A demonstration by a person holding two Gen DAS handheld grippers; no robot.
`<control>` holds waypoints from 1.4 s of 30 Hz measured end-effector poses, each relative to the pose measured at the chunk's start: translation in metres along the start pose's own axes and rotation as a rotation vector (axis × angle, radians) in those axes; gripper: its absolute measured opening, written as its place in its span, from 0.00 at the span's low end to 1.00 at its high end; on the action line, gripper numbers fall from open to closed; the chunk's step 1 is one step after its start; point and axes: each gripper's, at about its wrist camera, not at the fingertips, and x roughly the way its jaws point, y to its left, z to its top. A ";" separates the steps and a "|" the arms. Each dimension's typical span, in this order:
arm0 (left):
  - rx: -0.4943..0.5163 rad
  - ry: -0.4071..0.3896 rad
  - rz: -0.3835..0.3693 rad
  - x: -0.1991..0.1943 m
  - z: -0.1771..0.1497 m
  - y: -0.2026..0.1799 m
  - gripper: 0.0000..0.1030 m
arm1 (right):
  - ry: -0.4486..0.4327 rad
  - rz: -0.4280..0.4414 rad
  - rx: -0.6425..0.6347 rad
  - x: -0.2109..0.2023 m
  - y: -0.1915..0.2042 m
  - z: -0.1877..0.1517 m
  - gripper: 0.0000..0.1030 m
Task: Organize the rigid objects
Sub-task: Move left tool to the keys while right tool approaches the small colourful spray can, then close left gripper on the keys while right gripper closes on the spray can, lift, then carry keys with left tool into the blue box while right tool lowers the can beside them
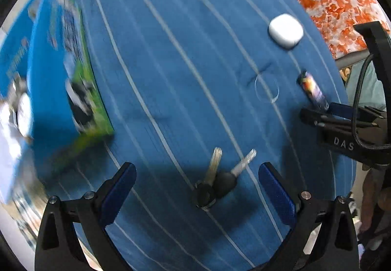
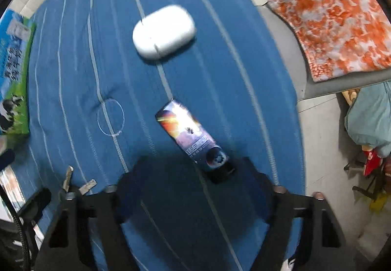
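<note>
While both grippers gape wide, the keys point(image 1: 217, 180) lie between the left gripper's point(image 1: 196, 187) jaws, blades pointing forward.

A blue cloth with thin white stripes point(image 2: 220, 75) covers the surface; beyond its edge lies pale tiled floor point(image 2: 317, 148) (an orange-and-white patterned cushion point(image 2: 337, 16) nearby).

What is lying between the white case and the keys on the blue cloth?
Only bare striped cloth with a faint chalk ring between the white case and the keys, seen in the left wrist view.
</note>
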 end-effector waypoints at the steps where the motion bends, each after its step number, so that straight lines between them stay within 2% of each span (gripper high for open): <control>1: -0.005 0.015 -0.005 0.004 -0.003 0.000 1.00 | -0.002 0.000 -0.003 0.002 0.001 -0.002 0.63; 2: -0.007 0.032 -0.011 0.008 -0.006 0.000 1.00 | -0.025 -0.012 -0.018 0.002 0.004 -0.006 0.62; 4: -0.014 0.067 -0.026 0.020 -0.014 -0.001 0.97 | -0.035 -0.026 -0.038 0.001 0.008 -0.011 0.50; 6: -0.022 0.106 -0.046 0.032 -0.019 -0.002 0.82 | -0.036 -0.024 -0.049 0.000 0.012 -0.015 0.41; 7: -0.027 0.134 -0.055 0.040 -0.022 -0.004 0.65 | -0.034 -0.023 -0.053 0.000 0.014 -0.015 0.38; 9: 0.003 0.094 -0.019 0.037 -0.023 -0.011 0.60 | -0.028 -0.023 -0.058 0.000 0.018 -0.014 0.37; 11: 0.013 0.084 0.003 0.036 -0.023 -0.016 0.43 | -0.016 -0.035 -0.066 0.000 0.024 -0.012 0.38; 12: 0.006 0.073 0.000 0.034 -0.021 -0.017 0.39 | -0.007 -0.041 -0.070 0.000 0.027 -0.010 0.39; 14: -0.016 0.067 -0.007 0.031 -0.019 -0.015 0.16 | 0.000 -0.044 -0.068 0.000 0.029 -0.007 0.39; 17: -0.066 0.057 -0.051 0.026 -0.016 -0.008 0.08 | -0.011 -0.044 -0.060 0.001 0.029 -0.002 0.38; 18: -0.085 0.043 -0.066 0.022 -0.016 -0.006 0.07 | -0.019 -0.044 -0.054 0.000 0.029 -0.002 0.36; 19: -0.091 0.035 -0.072 0.019 -0.017 -0.005 0.07 | -0.024 -0.046 -0.053 0.000 0.031 -0.004 0.28; 25: -0.133 -0.013 -0.125 -0.003 -0.016 0.001 0.07 | -0.030 0.016 -0.002 -0.006 0.028 -0.017 0.27; 31: -0.167 -0.051 -0.168 -0.026 -0.014 0.026 0.06 | -0.061 0.095 0.049 -0.027 0.028 -0.032 0.27; 42: -0.196 -0.172 -0.212 -0.080 -0.017 0.058 0.06 | -0.184 0.166 -0.038 -0.105 0.068 -0.037 0.27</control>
